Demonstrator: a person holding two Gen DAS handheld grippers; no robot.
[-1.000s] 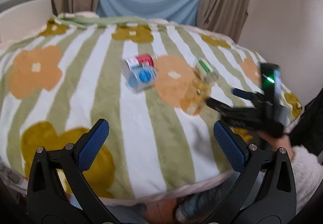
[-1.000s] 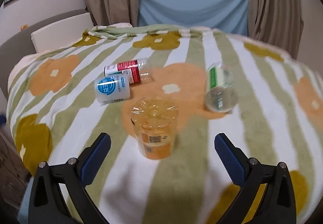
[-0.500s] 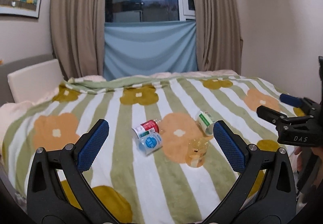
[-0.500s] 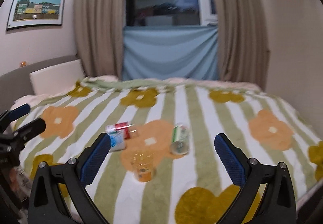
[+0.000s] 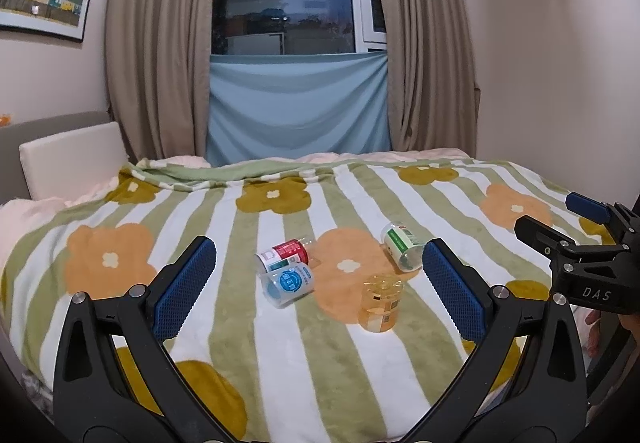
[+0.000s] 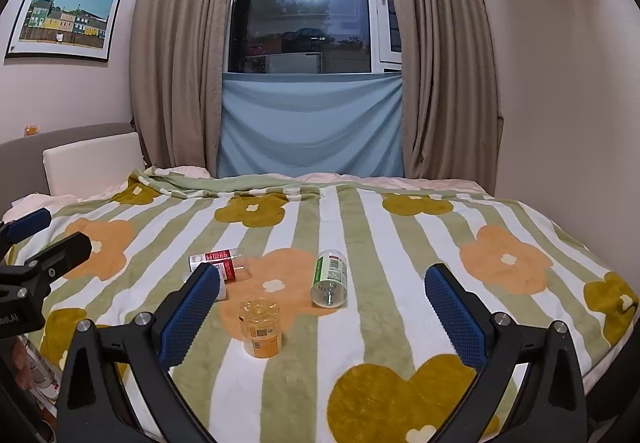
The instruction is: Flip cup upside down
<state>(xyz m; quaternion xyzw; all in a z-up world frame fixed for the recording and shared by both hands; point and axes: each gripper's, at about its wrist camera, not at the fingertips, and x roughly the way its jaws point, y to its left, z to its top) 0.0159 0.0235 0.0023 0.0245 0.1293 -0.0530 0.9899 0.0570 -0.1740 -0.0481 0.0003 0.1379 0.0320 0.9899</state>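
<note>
- Both of your grippers had pulled back and tilted up since a second earlier: the window and curtains now filled the upper half of each view, and the cups sat smaller and farther off on the bed.
- You had the amber cup [image 5: 380, 302] standing mouth-down on the striped flower blanket [image 5: 120, 227], at the near edge of an orange flower, its closed base facing up.
- Your left gripper [image 5: 318, 289] hung well short of that cup, which showed between its blue pads [image 5: 186, 285], a little right of centre.
- Your right gripper [image 6: 320, 317] was likewise well back from it; there the cup [image 6: 261, 327] appeared left of centre, near the left pad [image 6: 188, 317].
- You held both grippers wide open, with nothing between the pads and nothing touching them.
- Each gripper pointed roughly level across the bed toward the window [image 6: 304, 7], the two side by side; your right gripper's tip showed at the right edge of the left view, and the left one's tip at the left edge of the right view.
- Three other cups lay on their sides beyond the amber one: a red-labelled cup [image 5: 286, 253] touching a blue-labelled cup [image 5: 288, 282], and a green-labelled cup [image 5: 402, 246] apart to the right.
</note>
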